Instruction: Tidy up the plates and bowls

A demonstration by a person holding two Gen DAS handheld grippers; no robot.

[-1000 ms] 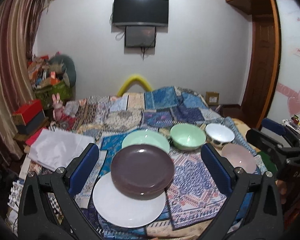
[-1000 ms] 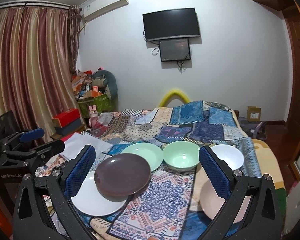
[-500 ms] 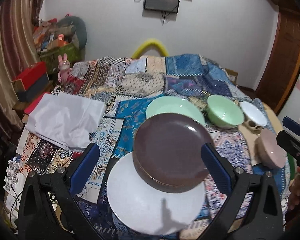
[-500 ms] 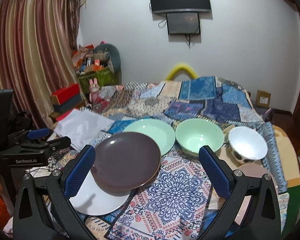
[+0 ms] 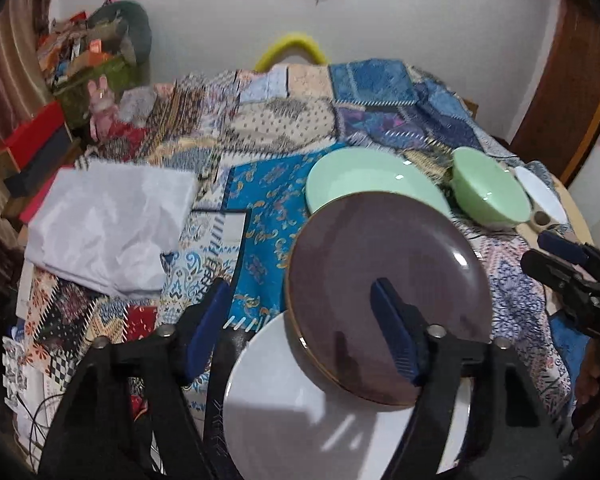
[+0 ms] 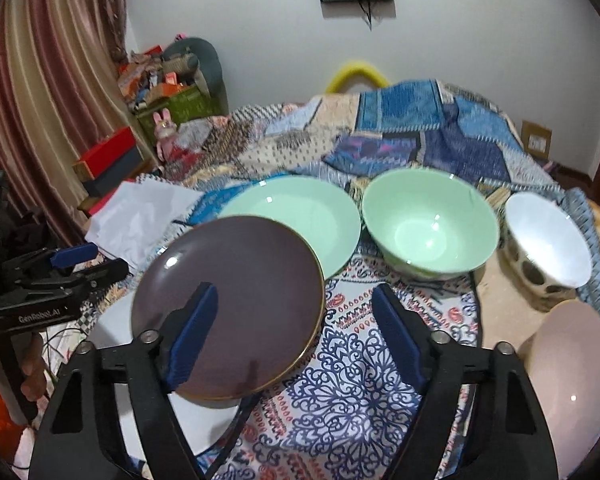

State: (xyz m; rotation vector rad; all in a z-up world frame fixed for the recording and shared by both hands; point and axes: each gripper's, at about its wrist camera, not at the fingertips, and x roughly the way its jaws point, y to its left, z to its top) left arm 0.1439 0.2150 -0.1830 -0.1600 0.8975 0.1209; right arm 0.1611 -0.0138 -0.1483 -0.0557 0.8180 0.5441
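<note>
A dark brown plate [image 5: 388, 280] rests partly on a white plate [image 5: 320, 412] at the near edge of the patterned cloth. Behind them stand a mint green plate [image 5: 364, 178] and a mint green bowl [image 5: 488, 192]. My left gripper [image 5: 304, 324] is open and empty, its right finger over the brown plate. In the right wrist view the brown plate [image 6: 240, 300], green plate [image 6: 300, 212], green bowl [image 6: 432, 224], a white spotted bowl [image 6: 548, 240] and a pink bowl [image 6: 572, 384] show. My right gripper [image 6: 292, 328] is open and empty, its left finger over the brown plate.
A white folded sheet [image 5: 108, 220] lies at the left. A patchwork quilt [image 6: 420, 132] covers the surface behind the dishes. Red boxes [image 6: 108, 156] and clutter stand by the curtain at the left. The left gripper [image 6: 52, 284] shows in the right view, the right gripper [image 5: 572, 276] in the left view.
Both grippers have moved down and forward toward the dishes, which now look larger. Each gripper's jaws have narrowed but stay open. The dishes have not moved.
</note>
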